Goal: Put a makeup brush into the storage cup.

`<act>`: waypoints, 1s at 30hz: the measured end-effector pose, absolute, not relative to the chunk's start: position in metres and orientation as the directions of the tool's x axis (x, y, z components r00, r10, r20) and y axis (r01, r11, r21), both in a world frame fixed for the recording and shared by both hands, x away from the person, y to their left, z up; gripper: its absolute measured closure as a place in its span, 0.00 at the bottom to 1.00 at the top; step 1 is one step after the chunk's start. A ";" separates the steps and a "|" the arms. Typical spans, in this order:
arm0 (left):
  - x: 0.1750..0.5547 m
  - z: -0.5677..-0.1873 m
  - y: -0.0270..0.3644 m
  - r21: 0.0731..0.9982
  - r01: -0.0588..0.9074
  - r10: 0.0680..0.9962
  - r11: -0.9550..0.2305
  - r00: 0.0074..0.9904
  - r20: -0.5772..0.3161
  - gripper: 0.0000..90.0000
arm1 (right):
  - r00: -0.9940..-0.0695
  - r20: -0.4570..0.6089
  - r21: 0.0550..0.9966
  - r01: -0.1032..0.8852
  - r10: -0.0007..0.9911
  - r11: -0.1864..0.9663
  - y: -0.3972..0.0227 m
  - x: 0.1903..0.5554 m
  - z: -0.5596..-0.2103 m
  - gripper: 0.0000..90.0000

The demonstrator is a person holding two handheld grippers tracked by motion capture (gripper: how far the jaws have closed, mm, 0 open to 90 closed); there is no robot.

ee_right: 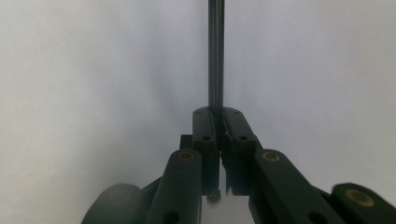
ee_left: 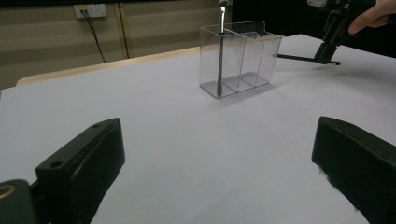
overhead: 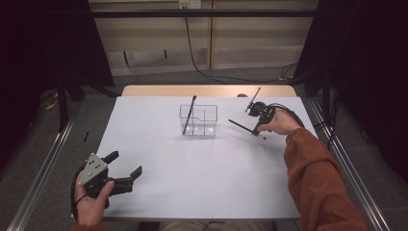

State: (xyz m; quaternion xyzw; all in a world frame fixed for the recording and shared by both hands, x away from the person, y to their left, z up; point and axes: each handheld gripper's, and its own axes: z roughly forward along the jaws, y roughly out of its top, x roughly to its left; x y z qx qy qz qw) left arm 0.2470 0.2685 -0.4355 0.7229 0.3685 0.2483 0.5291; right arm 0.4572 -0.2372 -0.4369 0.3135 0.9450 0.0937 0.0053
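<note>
The right gripper (overhead: pixel 254 117) is hovering over the far right part of the white tabletop (overhead: pixel 202 178), clenched on a thin black rod-shaped utensil (overhead: pixel 246 128) with its jaws pinched tight together. In the right gripper view that thin black utensil (ee_right: pixel 215 56) is running straight out from between the closed jaws, over the pale surface. From the high view it is slanting from the gripper down and leftward, its lower end sitting low over the tabletop just right of the clear plastic divided organiser box (overhead: pixel 198 120); whether the tip is touching the surface I cannot tell.

Inside the box's left compartment, a second dark slim utensil (overhead: pixel 189 114) is leaning, its top sticking out above the rim.

Down at the near left corner, the left gripper (overhead: pixel 126 169) is being held just above the tabletop, released, jaws spread wide with nothing between them. It is pointing towards the box, well apart from it, and the left gripper view is looking across bare tabletop to the clear box (ee_left: pixel 240 58).
</note>
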 end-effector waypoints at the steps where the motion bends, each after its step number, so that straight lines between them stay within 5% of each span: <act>1: 0.247 -0.436 0.269 0.949 0.270 0.797 -0.164 0.603 -0.034 0.03 | -0.800 0.047 0.189 0.595 0.598 0.781 -0.238 0.457 -0.436 0.94; 30: 0.247 -0.435 0.269 0.949 0.267 0.796 -0.169 0.605 -0.029 0.03 | -0.745 0.073 0.411 0.628 0.663 0.661 -0.245 0.447 -0.423 0.94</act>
